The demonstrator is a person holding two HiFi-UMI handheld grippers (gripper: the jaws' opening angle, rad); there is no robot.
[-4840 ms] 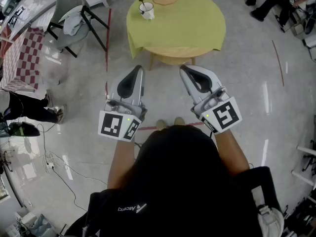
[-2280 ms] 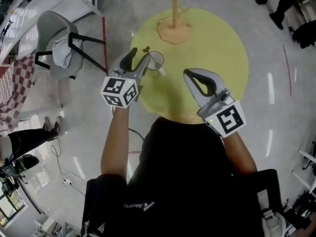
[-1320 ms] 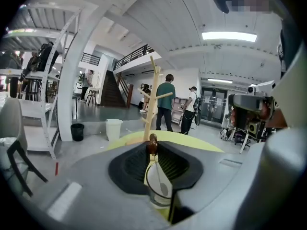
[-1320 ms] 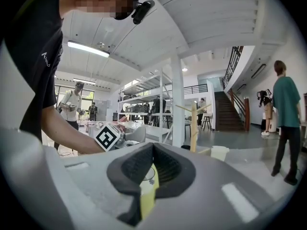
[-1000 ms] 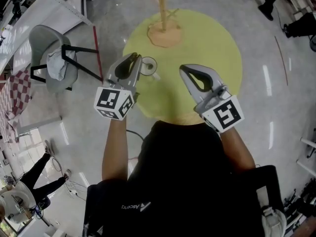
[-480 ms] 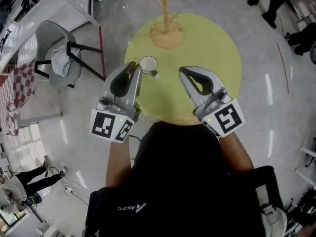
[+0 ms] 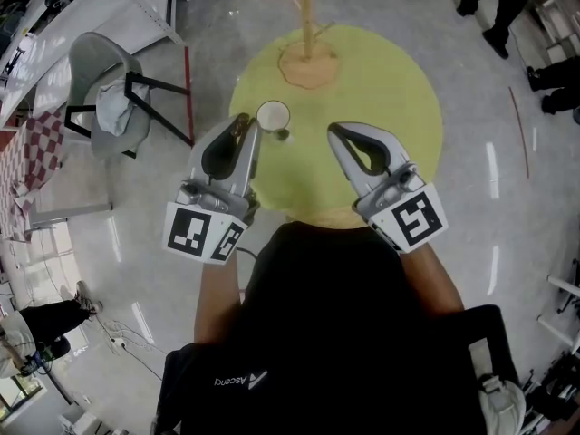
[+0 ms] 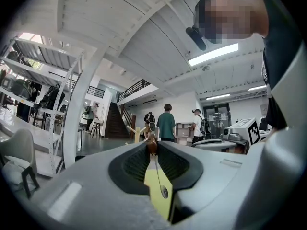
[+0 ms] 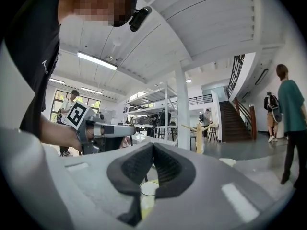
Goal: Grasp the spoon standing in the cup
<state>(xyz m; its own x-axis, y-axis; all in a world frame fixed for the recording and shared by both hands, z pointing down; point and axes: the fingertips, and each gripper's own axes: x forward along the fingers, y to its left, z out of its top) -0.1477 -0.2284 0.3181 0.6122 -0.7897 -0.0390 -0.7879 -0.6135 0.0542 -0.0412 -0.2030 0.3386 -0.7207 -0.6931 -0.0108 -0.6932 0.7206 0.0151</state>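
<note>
1. At the very tips of the left gripper's point(image 7: 241, 121) fingers point(image 8: 136, 164), the spoon point(image 8: 164, 191) is pinched by its brown top end. Its thin stem and bowl hang back through the gap between them, over the yellow table point(image 7: 381, 98).
2. A couple of seconds ago the spoon stood in the cup point(image 7: 273, 116) with this gripper reaching in. Now the cup shows no spoon, and the gripper has drawn back toward the person.
3. That reads as the grasp made and the spoon lifted clear, so the task looks essentially done.
4. The cup sits at about 1 o'clock from the left fingertips, near them, close to the table's 10 o'clock edge.
5. The right gripper point(image 7: 333, 128) hovers at 3 o'clock of the left one, its fingers pressed together on nothing.
6. A wooden stand point(image 7: 308, 62) rises at the table's 12 o'clock.
</note>
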